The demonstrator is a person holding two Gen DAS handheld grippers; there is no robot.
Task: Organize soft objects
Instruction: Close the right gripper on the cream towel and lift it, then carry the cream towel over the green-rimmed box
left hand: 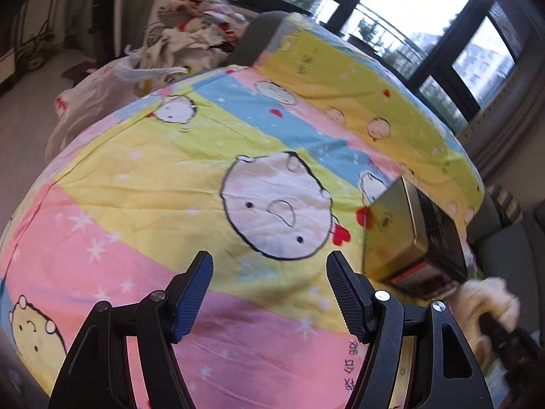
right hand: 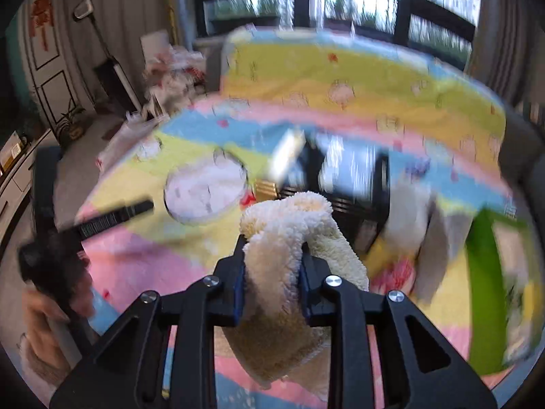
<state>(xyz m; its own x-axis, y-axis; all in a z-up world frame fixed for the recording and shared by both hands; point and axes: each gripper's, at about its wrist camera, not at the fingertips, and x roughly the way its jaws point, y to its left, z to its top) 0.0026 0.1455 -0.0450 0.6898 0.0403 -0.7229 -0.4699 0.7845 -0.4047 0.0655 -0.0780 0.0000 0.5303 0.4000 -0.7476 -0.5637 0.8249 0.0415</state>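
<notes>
Fleecy cream cloth (right hand: 289, 235) lifted over the bed (right hand: 136, 266), clamped in the right tool (right hand: 272, 266).
It droops lengthwise below the jaws; the black-and-gold box (right hand: 340, 177) lies just ahead. Left tool (left hand: 269, 272) gapes, grasping nothing.

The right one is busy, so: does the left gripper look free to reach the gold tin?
Probably yes. The left gripper is open and empty, and the gold tin lies just to its right on the bedspread, nothing between them.

Bare quilt (left hand: 143, 204) left of gold box (left hand: 391, 235)
</notes>
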